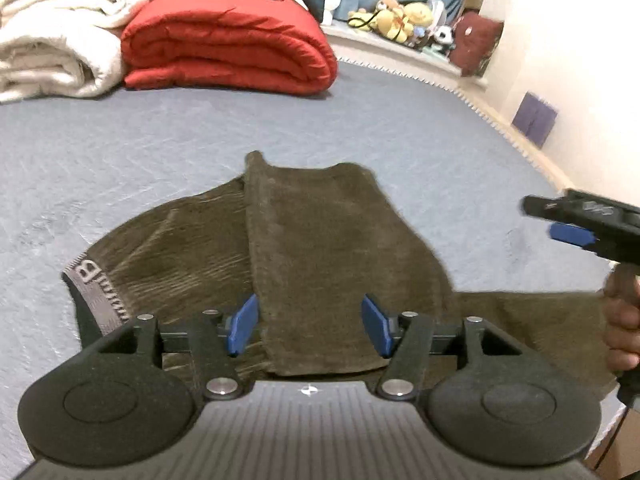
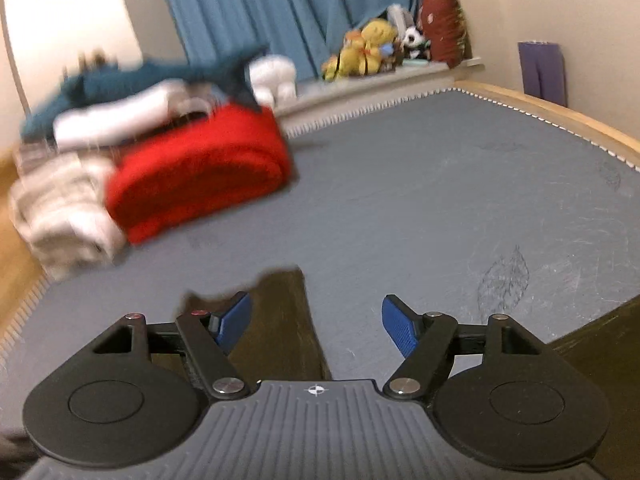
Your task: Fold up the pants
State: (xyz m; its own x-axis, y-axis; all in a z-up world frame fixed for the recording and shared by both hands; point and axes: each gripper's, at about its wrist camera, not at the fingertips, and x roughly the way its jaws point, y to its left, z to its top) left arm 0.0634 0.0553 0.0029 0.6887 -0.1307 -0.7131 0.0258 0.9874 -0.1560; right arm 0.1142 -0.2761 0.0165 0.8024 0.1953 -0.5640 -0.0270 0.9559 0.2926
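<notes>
One pair of pants (image 1: 320,248) lay on the bed (image 1: 160,148), brown corduroy, ribbed and soft, with one leg folded over the body and the grey lettered waistband (image 1: 94,296) at their left edge. Your left tool (image 1: 308,326) hovered over their near edge with its blue pads spread and nothing between them. Your right tool (image 2: 316,326), right of the pants and also spread and empty, looked blurred. I judged you should have pinched both near corners together, lifted evenly and laid the fold flat. Beyond the pants sat a puffy red quilt (image 1: 228,44) and a cream blanket (image 1: 56,40).
</notes>
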